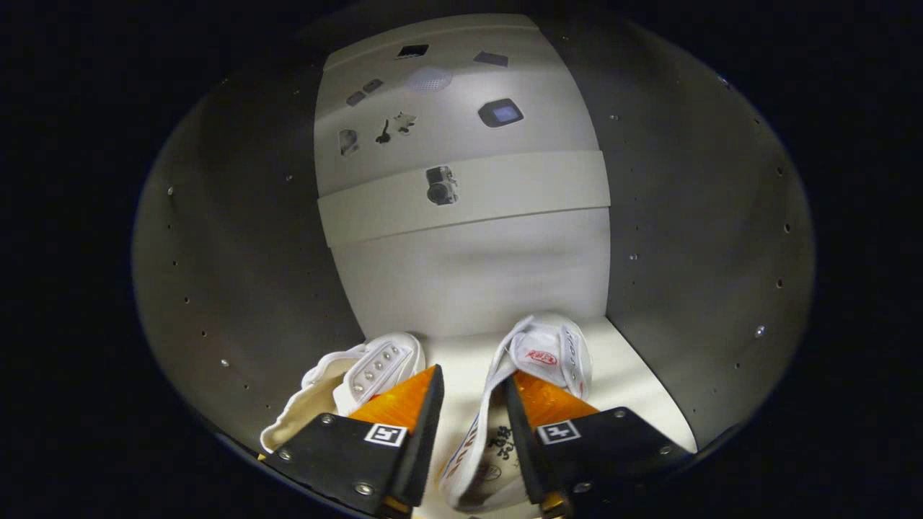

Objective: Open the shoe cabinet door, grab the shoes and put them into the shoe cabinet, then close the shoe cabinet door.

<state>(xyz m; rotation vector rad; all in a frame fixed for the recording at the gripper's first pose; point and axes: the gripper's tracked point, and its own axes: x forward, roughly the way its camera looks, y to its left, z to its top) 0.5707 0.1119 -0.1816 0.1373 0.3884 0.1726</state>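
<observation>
Reaching into the shoe cabinet, the gripper has its fingers parted, clamped on nothing. Two white shoes rest on the cabinet floor against the back wall: the left shoe lies outside the left finger, while the right shoe has its side wall standing in the gap, beside the right finger.

Pale side panels dotted with small peg holes closed in on both sides, dim in shadow. Light fell brightest on the white back wall, crossed by a lighter horizontal band
</observation>
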